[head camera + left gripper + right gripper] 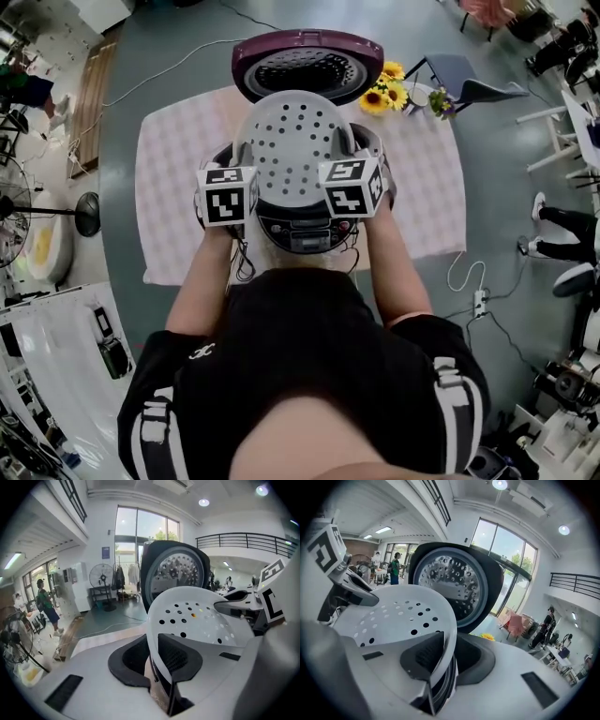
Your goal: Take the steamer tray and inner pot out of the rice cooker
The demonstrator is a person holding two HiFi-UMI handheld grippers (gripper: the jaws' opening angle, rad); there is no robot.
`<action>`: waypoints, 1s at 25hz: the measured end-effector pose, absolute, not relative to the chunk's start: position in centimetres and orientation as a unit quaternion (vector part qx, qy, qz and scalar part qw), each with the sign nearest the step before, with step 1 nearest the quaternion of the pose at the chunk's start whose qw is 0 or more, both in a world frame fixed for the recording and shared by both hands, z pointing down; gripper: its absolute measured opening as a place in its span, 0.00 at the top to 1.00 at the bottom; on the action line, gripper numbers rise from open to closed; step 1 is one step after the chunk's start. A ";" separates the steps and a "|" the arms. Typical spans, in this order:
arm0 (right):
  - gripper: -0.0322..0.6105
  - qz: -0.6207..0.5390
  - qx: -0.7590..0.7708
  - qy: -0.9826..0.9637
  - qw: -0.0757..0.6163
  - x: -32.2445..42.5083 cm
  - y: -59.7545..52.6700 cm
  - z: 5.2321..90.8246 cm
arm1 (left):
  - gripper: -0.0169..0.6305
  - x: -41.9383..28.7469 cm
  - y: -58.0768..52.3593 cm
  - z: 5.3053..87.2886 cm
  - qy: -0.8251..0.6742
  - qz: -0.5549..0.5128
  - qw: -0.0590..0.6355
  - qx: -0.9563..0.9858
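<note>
**Steamer tray gripped on both sides over the open rice cooker**

The white perforated steamer tray (298, 141) is held between the two grippers, directly over the body of the rice cooker (302, 234). The left gripper (242, 187) is clenched on the tray's left rim. In the left gripper view the rim is seen pinched between the dark pads of that gripper (157, 667), with the holed floor of the tray (197, 616) spreading away to the right. The right gripper (352, 183) is clamped on the opposite rim. In the right gripper view the thin white edge is pressed between the pads of that gripper (443, 663), and the tray (403, 616) extends to the left.

The cooker's lid (307, 64) is swung fully open behind the tray, and its round metal inner plate is turned towards the grippers. The front control panel of the cooker is seen just below the tray in the head view. The inner pot is covered by the tray and cannot be made out.

The cooker is set on a table spread with a pale checked cloth (178, 159). A bunch of sunflowers (384, 92) is placed on the table just right of the open lid. A fan (86, 214) is seen on the floor, well to the left of the table.
</note>
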State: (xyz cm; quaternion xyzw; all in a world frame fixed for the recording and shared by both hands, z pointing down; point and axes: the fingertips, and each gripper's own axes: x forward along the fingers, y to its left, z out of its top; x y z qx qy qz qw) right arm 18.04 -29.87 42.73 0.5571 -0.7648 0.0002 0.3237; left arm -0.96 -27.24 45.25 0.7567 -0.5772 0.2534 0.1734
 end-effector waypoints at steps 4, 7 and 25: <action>0.85 -0.004 0.557 -0.777 0.292 17.2 -29.0 41.5 | 0.89 -1.8 -26.2 43.8 -0.595 0.229 0.163 0.753; 0.87 0.003 0.545 -0.793 0.274 16.3 -28.5 41.2 | 0.90 -2.6 -25.2 43.1 -0.609 0.212 0.169 0.745; 0.93 0.111 0.422 -0.873 0.216 3.5 -25.8 43.2 | 0.92 -14.3 -17.2 43.9 -0.686 0.098 0.246 0.678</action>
